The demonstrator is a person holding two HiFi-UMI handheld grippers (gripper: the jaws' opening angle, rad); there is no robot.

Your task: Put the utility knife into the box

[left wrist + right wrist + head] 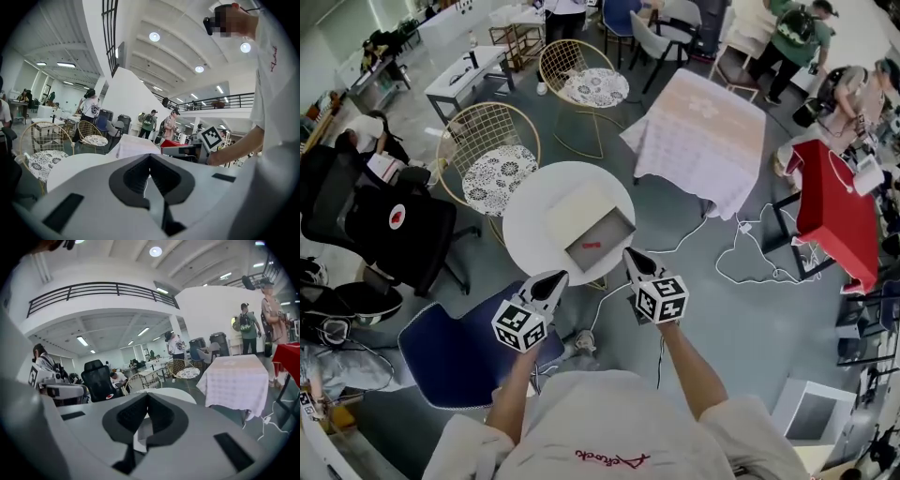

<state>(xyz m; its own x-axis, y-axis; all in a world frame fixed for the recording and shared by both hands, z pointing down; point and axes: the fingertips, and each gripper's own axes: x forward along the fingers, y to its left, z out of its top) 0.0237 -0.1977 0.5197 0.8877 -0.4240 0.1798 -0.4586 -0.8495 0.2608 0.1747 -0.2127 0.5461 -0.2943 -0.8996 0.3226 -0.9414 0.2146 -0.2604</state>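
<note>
An open box (pixel 600 243) with its pale lid (pixel 580 210) folded back lies on a round white table (pixel 534 202). A small red thing, probably the utility knife (pixel 592 246), rests inside the box on its dark floor. My left gripper (pixel 559 277) hovers just off the table's near edge, jaws shut and empty. My right gripper (pixel 630 254) hangs beside the box's near right corner, also shut with nothing between its fingers. In the left gripper view the jaws meet at the left gripper (pixel 149 157); in the right gripper view the right gripper (pixel 146 397) is likewise closed.
Two gold wire chairs (pixel 487 159) stand behind the table, and a blue seat (pixel 455 352) sits at my lower left. A white-clothed table (pixel 701 141) and a red table (pixel 834 211) are to the right, with cables (pixel 750 258) on the floor. People stand farther back.
</note>
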